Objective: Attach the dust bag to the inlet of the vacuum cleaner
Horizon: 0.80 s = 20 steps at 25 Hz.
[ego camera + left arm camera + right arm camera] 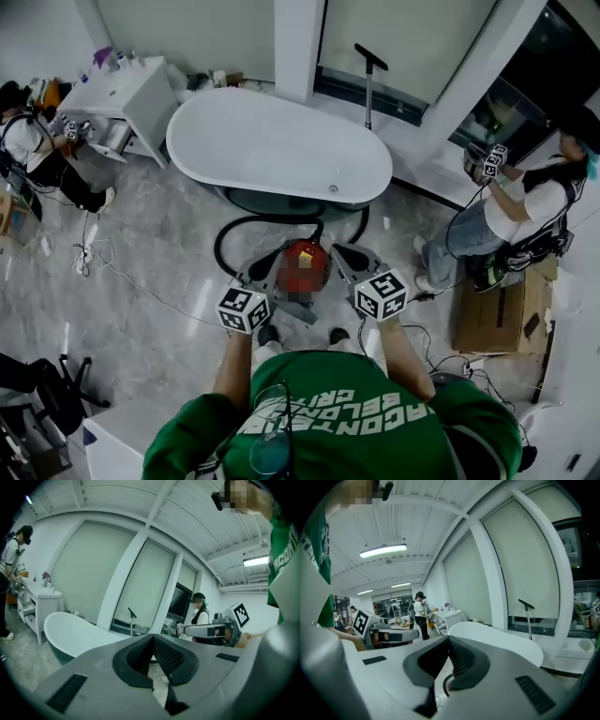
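Bystander (33,150) at far left is standing by a white surface (141,89). Beside that, a white bathtub (281,141) is stretching across the middle of the room, and a black hose (225,239) is curling on the grey floor in front of it. Nearer the camera, a person in a green shirt is holding both tools out above the floor. The left tool (152,638) is sitting fully closed, its ribbed pads meeting at the tips and gripping nothing. Between the two tools and below them, the red vacuum (305,261) is resting on the floor just in front of the bathtub; its inlet is too small to make out. The right tool (449,641) is likewise sitting closed, with nothing held. Behind the bathtub's right end, a pole (368,89) is standing upright. Further right, a second bystander (534,202) is holding another marked tool, near a cardboard box (492,319) lying on the floor.
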Motion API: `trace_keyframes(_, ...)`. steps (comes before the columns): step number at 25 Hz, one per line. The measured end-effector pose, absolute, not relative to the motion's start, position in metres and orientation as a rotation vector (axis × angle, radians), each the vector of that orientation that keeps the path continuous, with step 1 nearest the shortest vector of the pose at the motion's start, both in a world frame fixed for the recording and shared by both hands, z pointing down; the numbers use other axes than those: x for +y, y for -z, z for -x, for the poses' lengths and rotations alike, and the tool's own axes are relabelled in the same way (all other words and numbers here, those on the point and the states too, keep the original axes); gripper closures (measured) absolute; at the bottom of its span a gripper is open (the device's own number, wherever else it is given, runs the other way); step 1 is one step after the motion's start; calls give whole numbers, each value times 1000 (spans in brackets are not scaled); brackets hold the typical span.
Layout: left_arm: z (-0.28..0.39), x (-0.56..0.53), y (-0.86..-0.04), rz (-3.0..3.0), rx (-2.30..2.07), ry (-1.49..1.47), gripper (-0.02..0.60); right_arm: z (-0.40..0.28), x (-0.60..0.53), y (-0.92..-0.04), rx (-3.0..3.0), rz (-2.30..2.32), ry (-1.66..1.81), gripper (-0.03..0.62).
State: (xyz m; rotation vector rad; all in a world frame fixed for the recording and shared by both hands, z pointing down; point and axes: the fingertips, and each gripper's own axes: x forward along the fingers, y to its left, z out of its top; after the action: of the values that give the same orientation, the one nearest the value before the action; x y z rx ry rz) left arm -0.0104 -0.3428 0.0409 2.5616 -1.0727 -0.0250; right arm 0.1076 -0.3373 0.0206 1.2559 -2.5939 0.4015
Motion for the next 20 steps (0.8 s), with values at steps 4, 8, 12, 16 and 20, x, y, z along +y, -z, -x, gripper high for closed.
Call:
trace_keyframes(4, -28, -336, -33, -2543, -1160, 31, 577, -152, -336, -8, -2657, -1243, -419, 586)
trace_keyframes(8, -69, -326, -30, -2523, -1222, 16, 578, -189, -331, -1, -2696, -1215, -405, 586)
trace_keyframes(12, -101, -310, -26, -2501, -1279, 27, 577, -212, -321, 4, -2717, -1162, -376, 586)
trace_keyframes(16, -125, -291, -21, -2464, -1342, 53, 577, -232, -306, 5, -2737, -1100, -371, 586)
trace_keyframes(20, -140, -273, -21, -2427, -1394, 51, 577, -247, -293, -1, -2730, -1055, -375, 586)
